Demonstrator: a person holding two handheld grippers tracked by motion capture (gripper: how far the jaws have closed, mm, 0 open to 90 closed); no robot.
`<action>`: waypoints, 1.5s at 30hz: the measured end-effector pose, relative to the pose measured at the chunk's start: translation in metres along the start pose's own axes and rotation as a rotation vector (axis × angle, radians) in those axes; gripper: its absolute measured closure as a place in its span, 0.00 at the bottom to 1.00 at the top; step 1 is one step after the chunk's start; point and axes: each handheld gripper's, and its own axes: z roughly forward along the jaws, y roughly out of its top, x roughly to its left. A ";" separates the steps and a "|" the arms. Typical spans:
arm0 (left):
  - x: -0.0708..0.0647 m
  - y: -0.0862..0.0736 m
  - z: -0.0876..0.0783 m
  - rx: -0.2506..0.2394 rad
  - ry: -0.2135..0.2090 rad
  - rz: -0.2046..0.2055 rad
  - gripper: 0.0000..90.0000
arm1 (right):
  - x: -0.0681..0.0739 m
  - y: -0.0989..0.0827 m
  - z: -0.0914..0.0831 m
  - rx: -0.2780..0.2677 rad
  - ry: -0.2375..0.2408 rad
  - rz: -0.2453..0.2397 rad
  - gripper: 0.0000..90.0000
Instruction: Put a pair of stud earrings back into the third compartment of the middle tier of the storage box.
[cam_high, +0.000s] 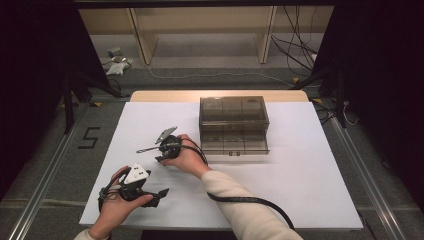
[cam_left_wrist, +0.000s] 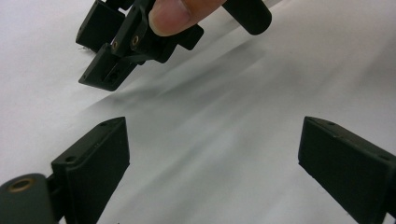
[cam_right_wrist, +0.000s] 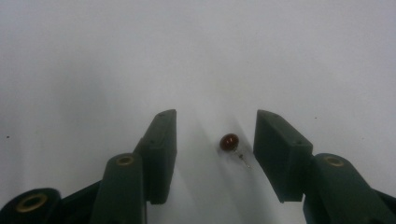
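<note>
A small dark red bead (cam_right_wrist: 229, 142), with a thin pin or stem trailing from it toward the right pad, is seen lying on the white table cover (cam_high: 300, 170), between the two black jaws of the right gripper (cam_right_wrist: 215, 140) and closer to the right-hand pad than to the left. The jaws are held partly open; neither pad touches the bead, so nothing is gripped yet. The bead lies straight ahead of the tongs, and its short stem is judged to run roughly across the gap, so a plain closing of the pads should meet it. In the high view the right gripper (cam_high: 161, 152) is seen tilted down to the table, just left of the smoky clear drawer box (cam_high: 233, 125), but the bead itself is too small to be made out there. The left gripper (cam_left_wrist: 212, 144) is held wide open and empty, near the table's front edge, farther from the bead.
</note>
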 end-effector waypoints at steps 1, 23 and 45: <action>0.000 0.000 0.000 0.000 0.000 0.000 0.10 | 0.000 0.000 0.000 0.001 0.000 0.000 0.56; 0.001 0.000 0.000 -0.005 0.001 -0.007 0.10 | -0.002 -0.005 0.004 -0.012 0.001 0.019 0.72; 0.001 0.000 0.000 -0.005 0.002 -0.009 0.10 | -0.001 -0.009 0.004 -0.035 0.033 0.058 0.89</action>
